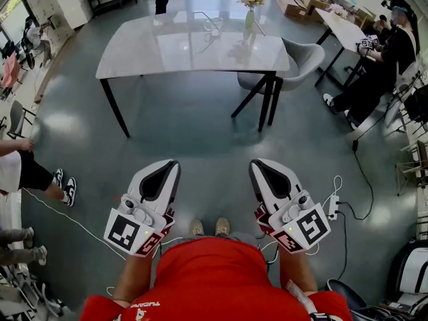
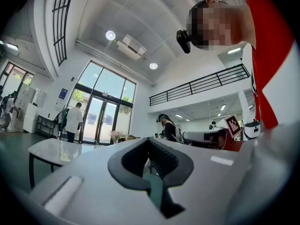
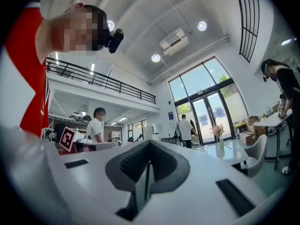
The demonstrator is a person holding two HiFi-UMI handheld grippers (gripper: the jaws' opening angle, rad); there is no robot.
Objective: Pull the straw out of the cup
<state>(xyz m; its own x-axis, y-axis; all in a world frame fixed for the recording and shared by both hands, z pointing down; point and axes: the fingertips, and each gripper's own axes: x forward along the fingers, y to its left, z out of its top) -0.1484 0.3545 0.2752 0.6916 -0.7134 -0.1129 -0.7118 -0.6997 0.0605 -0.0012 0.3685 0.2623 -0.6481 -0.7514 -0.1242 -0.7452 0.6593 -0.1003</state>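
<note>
Head view: left gripper (image 1: 164, 169) and right gripper (image 1: 264, 168) are held level at the waist with both sets of fingers together and nothing in them. They are well apart from the glossy pale-grey rectangular worktop (image 1: 167, 45) at 12 o'clock. I can't positively ID the cup or straw. The only candidate is a small clear glass-like item (image 1: 212, 25) on the worktop's far side, just beside the slim vase of pink flowers (image 1: 249, 9) at 1 o'clock, and it is too small to tell what it is. Risk 1: going for the wrong object, or clipping the vase on the reach since the two stand so near each other. Risk 2: the black cable (image 1: 364, 179) on the floor at 3 o'clock could snag a foot on the way in. Left gripper view: the dark pads meet at the tip with no gap, and the worktop (image 2: 56, 149) sits at 9 o'clock, far off. Risk 3: if the fingers arrive closed, they shove the straw or tip the cup instead of gripping. Right gripper view: the fingers are together too, only a hairline seam showing, and the vase (image 3: 219, 135) is at 3 o'clock. Risk 4: pulling the straw with the cup unbraced, likely dragging or toppling the cup, and a hard clamp could flatten the straw.
</note>
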